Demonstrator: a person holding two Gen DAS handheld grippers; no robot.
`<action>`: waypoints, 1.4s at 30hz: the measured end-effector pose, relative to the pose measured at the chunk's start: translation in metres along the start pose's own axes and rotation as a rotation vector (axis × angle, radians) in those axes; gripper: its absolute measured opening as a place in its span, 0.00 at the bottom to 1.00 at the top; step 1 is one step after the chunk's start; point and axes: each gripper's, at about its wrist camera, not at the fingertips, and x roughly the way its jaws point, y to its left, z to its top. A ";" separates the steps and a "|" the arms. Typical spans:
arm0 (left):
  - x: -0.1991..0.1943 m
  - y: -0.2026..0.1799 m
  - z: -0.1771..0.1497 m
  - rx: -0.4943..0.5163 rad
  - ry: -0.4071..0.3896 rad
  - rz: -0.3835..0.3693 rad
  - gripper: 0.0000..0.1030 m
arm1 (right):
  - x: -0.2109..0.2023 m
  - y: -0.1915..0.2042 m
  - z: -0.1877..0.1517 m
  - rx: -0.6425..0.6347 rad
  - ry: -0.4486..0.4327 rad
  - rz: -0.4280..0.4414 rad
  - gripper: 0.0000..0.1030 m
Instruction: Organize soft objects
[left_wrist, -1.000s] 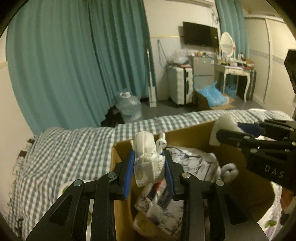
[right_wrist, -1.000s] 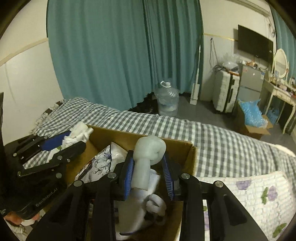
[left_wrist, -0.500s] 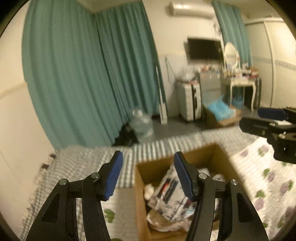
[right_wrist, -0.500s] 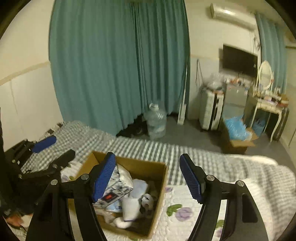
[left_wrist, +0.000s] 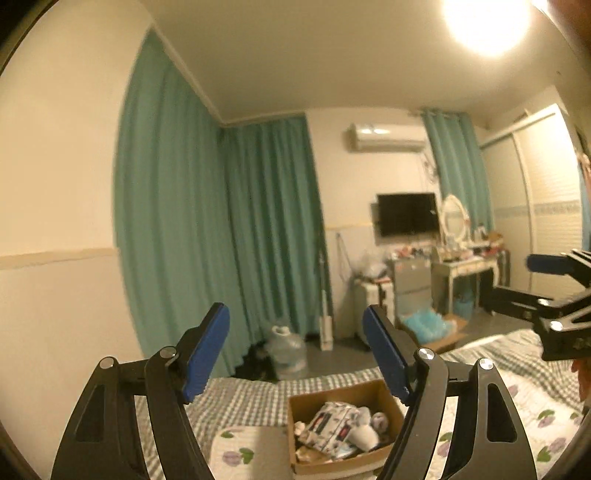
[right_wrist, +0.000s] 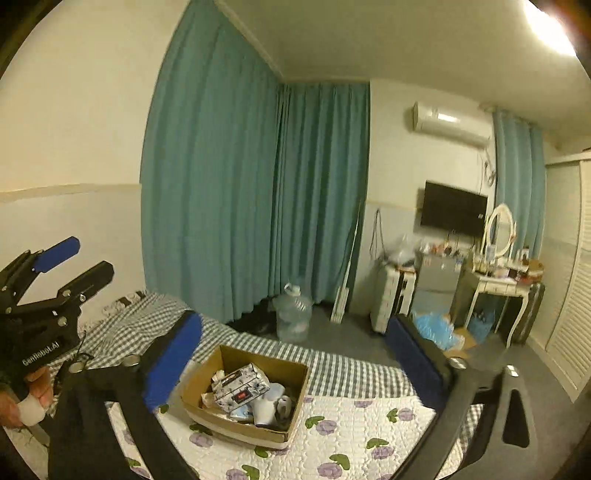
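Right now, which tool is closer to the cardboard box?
Right, narrowly. Left tool hangs open above the box, leftward; right tool hangs open above it, rightward.

Left gripper (left_wrist: 295, 354): black angular linkage arms, silver screw heads at pivots, ribbed blue pads (left_wrist: 205, 354). White lettering on body, lower left of right-wrist frame. Right gripper (right_wrist: 291, 362): same black frame, blue pads (right_wrist: 171, 362). Bare fingers (right_wrist: 35, 387), one fingertip wrapped white.
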 end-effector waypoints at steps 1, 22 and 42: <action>-0.008 0.003 0.001 -0.009 -0.008 0.020 0.79 | -0.008 0.002 -0.002 -0.003 -0.011 -0.008 1.00; 0.009 0.011 -0.146 -0.106 0.181 0.087 0.82 | 0.066 0.038 -0.193 0.159 0.147 0.016 1.00; 0.012 0.008 -0.181 -0.092 0.271 0.080 0.82 | 0.074 0.042 -0.196 0.144 0.168 0.002 1.00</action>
